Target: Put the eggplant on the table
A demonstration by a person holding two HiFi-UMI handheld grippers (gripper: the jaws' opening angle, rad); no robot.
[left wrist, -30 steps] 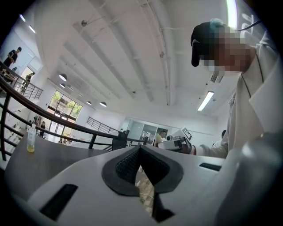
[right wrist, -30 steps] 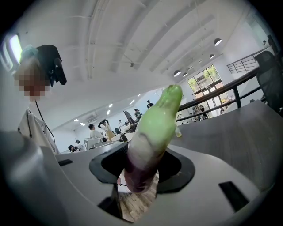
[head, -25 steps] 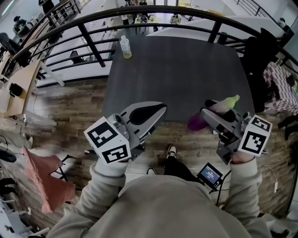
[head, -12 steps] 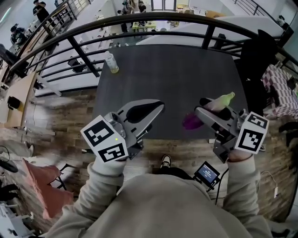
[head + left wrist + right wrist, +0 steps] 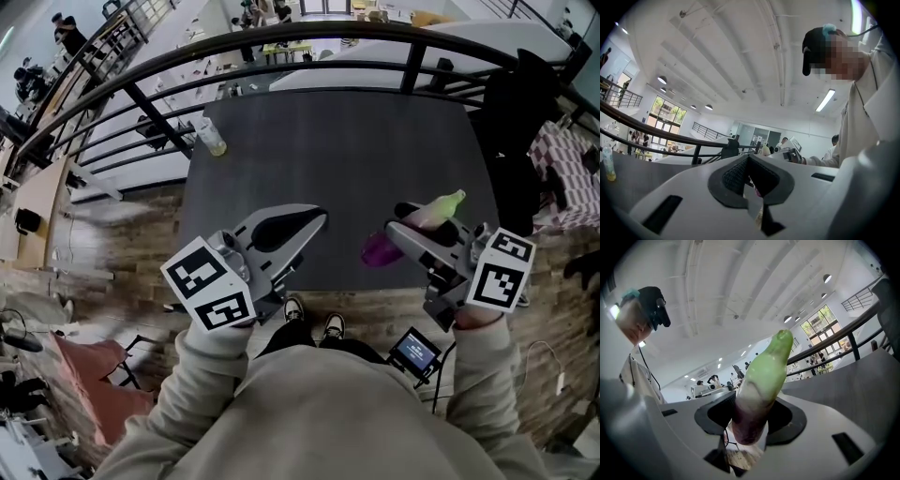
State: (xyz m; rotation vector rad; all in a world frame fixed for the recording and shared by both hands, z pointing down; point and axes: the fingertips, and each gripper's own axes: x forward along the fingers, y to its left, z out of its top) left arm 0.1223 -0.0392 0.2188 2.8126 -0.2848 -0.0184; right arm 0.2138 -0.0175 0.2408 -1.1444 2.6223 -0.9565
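Item count by kind
Present: one eggplant [image 5: 422,217], one table [image 5: 356,141], one bottle [image 5: 212,138], two grippers (left gripper [image 5: 319,217], right gripper [image 5: 401,220]), two marker cubes [image 5: 208,283], two shoes [image 5: 332,327], one small screen [image 5: 415,352].

No text, label or number is legible.

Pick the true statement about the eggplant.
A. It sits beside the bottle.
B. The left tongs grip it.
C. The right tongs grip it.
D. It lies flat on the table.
C: in the right gripper view the eggplant is clamped between the pads of the right tongs, green end pointing up, while the left tongs are shut on nothing.
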